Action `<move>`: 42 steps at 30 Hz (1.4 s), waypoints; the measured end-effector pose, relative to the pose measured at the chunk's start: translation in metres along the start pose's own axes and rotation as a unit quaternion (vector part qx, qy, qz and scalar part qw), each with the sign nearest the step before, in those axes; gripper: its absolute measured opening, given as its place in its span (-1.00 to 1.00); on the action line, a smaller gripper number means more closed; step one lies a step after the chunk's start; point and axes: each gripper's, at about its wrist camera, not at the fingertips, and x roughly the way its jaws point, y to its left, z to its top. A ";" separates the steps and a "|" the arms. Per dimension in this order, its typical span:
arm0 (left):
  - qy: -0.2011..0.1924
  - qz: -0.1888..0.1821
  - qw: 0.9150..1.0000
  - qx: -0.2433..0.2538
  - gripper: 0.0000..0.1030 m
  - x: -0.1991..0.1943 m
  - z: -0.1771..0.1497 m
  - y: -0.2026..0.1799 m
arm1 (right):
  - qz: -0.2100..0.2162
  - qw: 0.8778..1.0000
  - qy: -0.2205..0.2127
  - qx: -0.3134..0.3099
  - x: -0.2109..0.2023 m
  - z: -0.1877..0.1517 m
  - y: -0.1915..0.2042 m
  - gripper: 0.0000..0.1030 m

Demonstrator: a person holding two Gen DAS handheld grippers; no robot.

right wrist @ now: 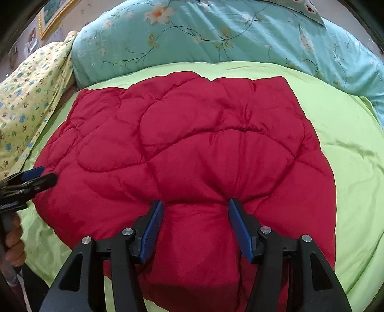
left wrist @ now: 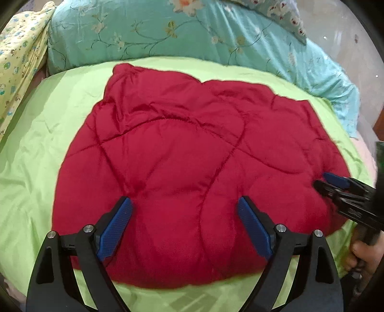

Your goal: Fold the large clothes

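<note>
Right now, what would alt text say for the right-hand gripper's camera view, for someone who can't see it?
A puffy red quilted garment lies spread on a light green sheet. The right gripper pinches a bulge of its near edge between blue pads. The left gripper reaches in from the left; a teal floral quilt lies behind.

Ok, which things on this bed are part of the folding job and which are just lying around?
In the job:
- red quilted jacket, spread on the green sheet
- left gripper, open over the jacket's near edge
- right gripper, its fingers pinching up a bulge of jacket

Lying about:
- turquoise floral duvet
- yellow printed blanket
- framed picture
</note>
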 end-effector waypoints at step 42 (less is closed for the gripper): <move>0.014 0.039 0.999 0.034 0.85 0.023 -0.002 -0.010 | -0.004 0.999 -0.015 0.035 -0.015 -0.008 -0.004 0.16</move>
